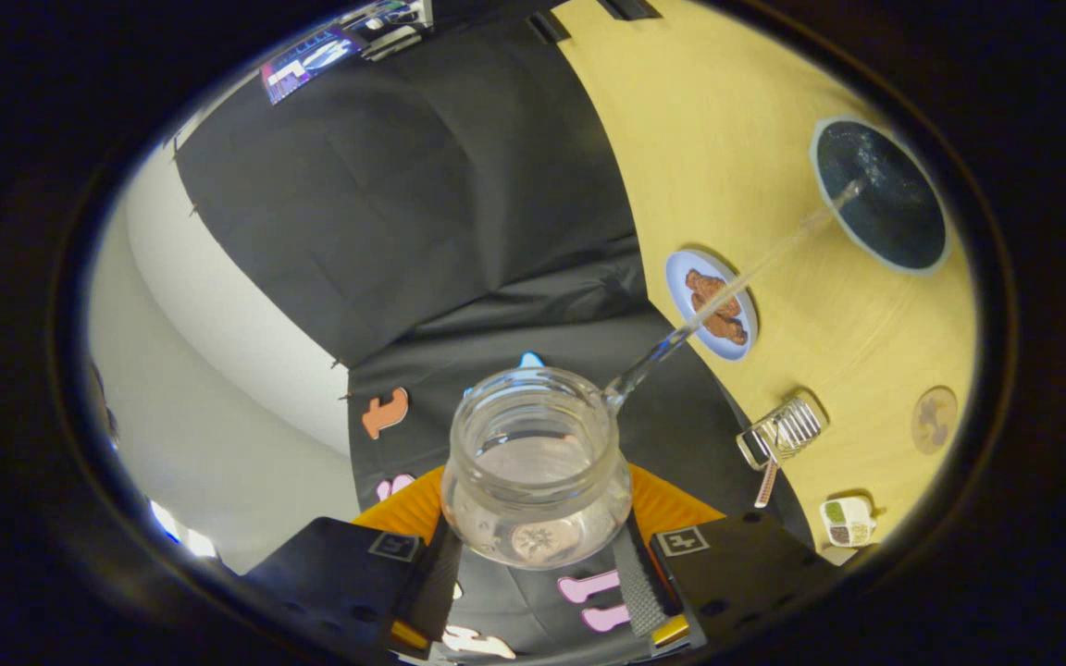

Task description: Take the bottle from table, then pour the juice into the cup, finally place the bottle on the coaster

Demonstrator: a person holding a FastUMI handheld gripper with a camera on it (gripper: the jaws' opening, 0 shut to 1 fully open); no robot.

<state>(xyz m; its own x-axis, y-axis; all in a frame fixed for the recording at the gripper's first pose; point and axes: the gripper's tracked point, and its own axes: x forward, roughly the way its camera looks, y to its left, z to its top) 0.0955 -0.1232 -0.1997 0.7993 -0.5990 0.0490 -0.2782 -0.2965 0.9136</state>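
The gripper (538, 555) holds the bottle (538, 462) tipped hard over, its 2 fingers pinching the clear glass body from either side, mouth facing forward. A thin clear stream (755, 268) leaves the lip and arcs out to the cup (880, 194), a dark, pale-rimmed round well beyond the fingers on the yellow table (774, 111). The stream lands near the cup's near rim, not its centre.

That is the main risk. The stream travels a long way in the air, so a small wobble of the wrist would, I judge, swing its end off the rim and onto the table. It also passes over, or just in front of, a blue plate (711, 303) with brown food; if the flow weakens as the bottle empties, the arc would shorten and fall short, wetting the plate or the wood between.

The bottle looks nearly drained, though the glass and liquid are both clear and the level is hard to read. A last dribble may run down the outside and make the glass slippery in the grip.

The coaster (935, 419), a small round brown disc, lies nearer than the cup, apart from a ribbed metal object (783, 430) and a small white dish (849, 521). Righting the bottle too fast could fling drops; setting it down off-centre on so small a disc could leave it rocking.
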